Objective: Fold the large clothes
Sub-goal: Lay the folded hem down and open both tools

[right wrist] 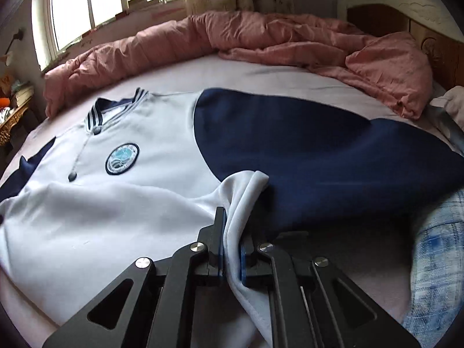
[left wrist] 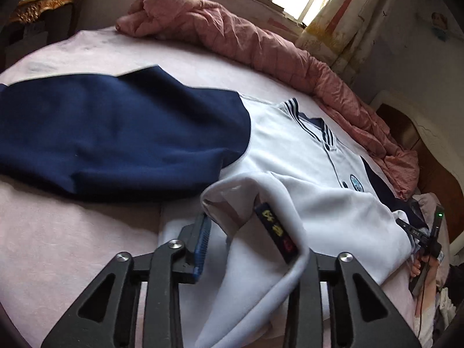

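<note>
White and navy jacket [right wrist: 121,203] spread flat on the bed [right wrist: 261,75], collar toward the pink quilt [right wrist: 261,40] bunched along the far edge. Right gripper [right wrist: 232,249] pinched nearly closed on a raised fold of the white hem, cloth running straight down between the pads. Left gripper [left wrist: 249,249] about half open at the other hem corner, white fold with a dark label draped between the fingers, hiding the right one; grip can't be confirmed.
</note>
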The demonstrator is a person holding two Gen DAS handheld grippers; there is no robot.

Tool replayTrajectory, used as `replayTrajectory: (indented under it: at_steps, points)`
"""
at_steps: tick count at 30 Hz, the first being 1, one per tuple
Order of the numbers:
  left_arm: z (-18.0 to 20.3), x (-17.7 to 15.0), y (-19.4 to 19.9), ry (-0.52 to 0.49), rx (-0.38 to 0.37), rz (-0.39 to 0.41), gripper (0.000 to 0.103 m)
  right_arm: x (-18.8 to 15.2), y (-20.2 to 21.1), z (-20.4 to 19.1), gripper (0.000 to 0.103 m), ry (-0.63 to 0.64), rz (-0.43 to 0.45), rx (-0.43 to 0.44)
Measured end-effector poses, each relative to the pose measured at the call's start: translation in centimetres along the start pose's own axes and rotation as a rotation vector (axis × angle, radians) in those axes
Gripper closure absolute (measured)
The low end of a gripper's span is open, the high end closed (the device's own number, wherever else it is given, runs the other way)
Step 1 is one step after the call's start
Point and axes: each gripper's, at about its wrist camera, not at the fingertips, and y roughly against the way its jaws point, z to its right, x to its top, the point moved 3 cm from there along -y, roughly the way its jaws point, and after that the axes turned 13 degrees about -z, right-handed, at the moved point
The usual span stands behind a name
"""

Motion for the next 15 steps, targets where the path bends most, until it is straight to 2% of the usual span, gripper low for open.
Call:
replayTrajectory:
  at_steps: [1,3,6,9,12,14,15]
  points:
    - [0.0,-0.1,0.7,-0.005,0.017,0.028,0.060,-0.1,0.6,0.1,0.091,-0.006,0.028,-0.002]
    - [0.1,-0.2,1.6,-0.018,-0.008,0.056,0.060,-0.3,1.6,0.4,0.082,-0.027,0.060,-0.025]
    - [0.1,-0.2,2.8,-0.009,-0.051,0.077,0.054,-0.4,2.5,0.8,0.082,-0.061,0.061,-0.017]
    - [0.5,-0.4,4.2,-0.003,-0.082,0.096,0.045,-1.0,3.9,1.1,0.077,-0.086,0.080,-0.021]
    - [0.7,-1.1,5.2,0.010,-0.066,0.096,0.041,-2.0,5.4,1.1,0.072,-0.108,0.093,0.025]
    - [0.7,-1.9,5.1,0.014,-0.038,0.082,0.041,-2.9,6.2,1.1,0.060,-0.111,0.105,0.042]
    - [0.7,-2.6,5.1,0.019,-0.011,0.079,0.041,-3.3,6.5,0.9,0.051,-0.108,0.106,0.043]
